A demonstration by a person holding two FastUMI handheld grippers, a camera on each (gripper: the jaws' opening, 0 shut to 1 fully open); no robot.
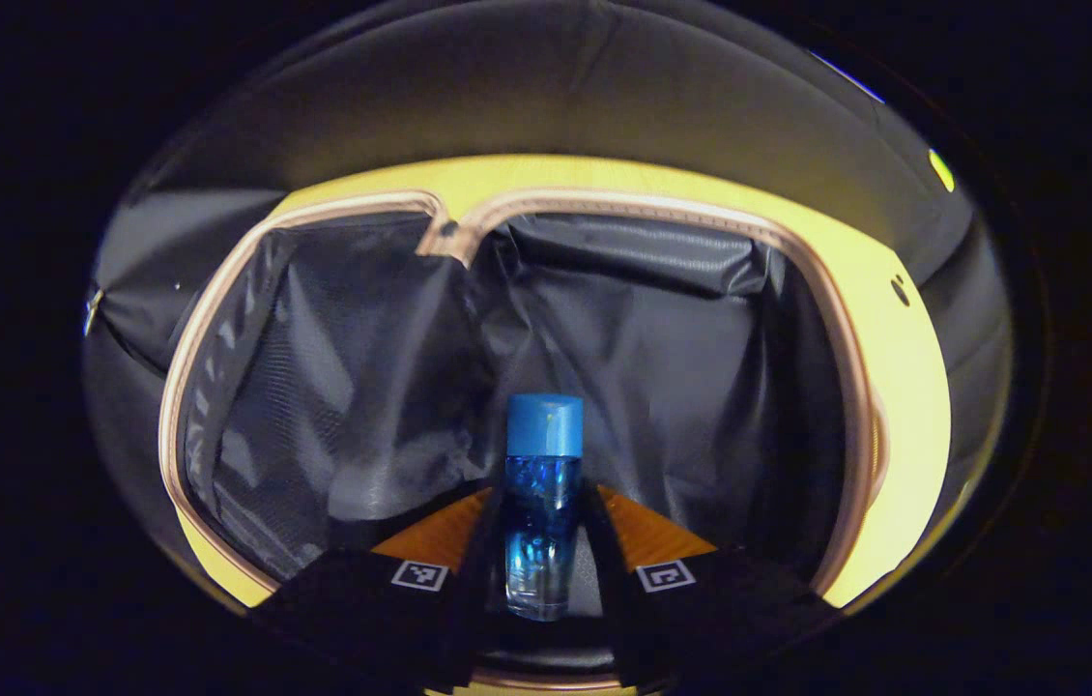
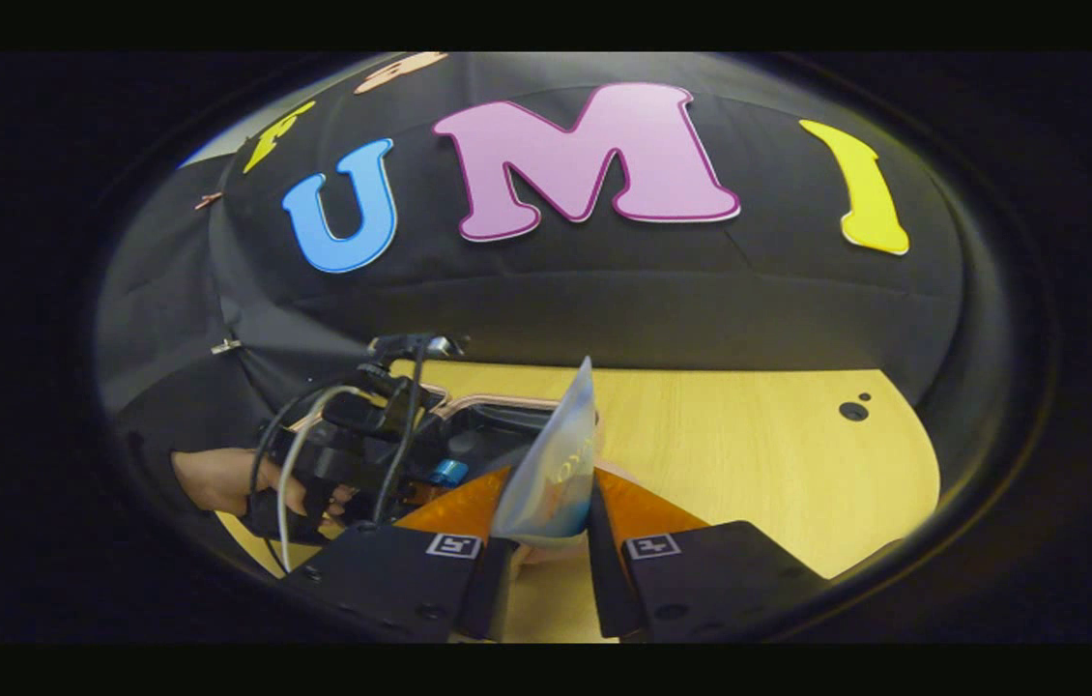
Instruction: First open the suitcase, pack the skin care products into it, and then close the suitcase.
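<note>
Packing step: our left gripper (image 1: 543,541) clamps a clear blue-capped bottle (image 1: 542,503) over the open dark-lined suitcase (image 1: 507,203), awaiting lowering and release, while our right gripper (image 2: 546,527) clamps a translucent sachet (image 2: 556,464) above the pale wooden table (image 2: 749,454).

One bottle (image 1: 543,503), one sachet (image 2: 554,474), one suitcase (image 1: 855,387)

In the left gripper view, the bottle (image 1: 543,503) stands upright between the 2 fingers of the left gripper (image 1: 543,541), cap away from the camera. Ahead of and below the fingers lies the open suitcase (image 1: 527,208), its lined hollow (image 1: 662,367) directly beyond the bottle, its rim resting on the table (image 1: 904,387).

In the right gripper view, a pouch (image 2: 556,464) stands between the fingers of the right gripper (image 2: 546,527), over the table (image 2: 749,454). To their left, farther off, sits the left gripper (image 2: 353,454), a hand (image 2: 217,480) behind it, and the suitcase (image 2: 498,411) just beyond.
</note>
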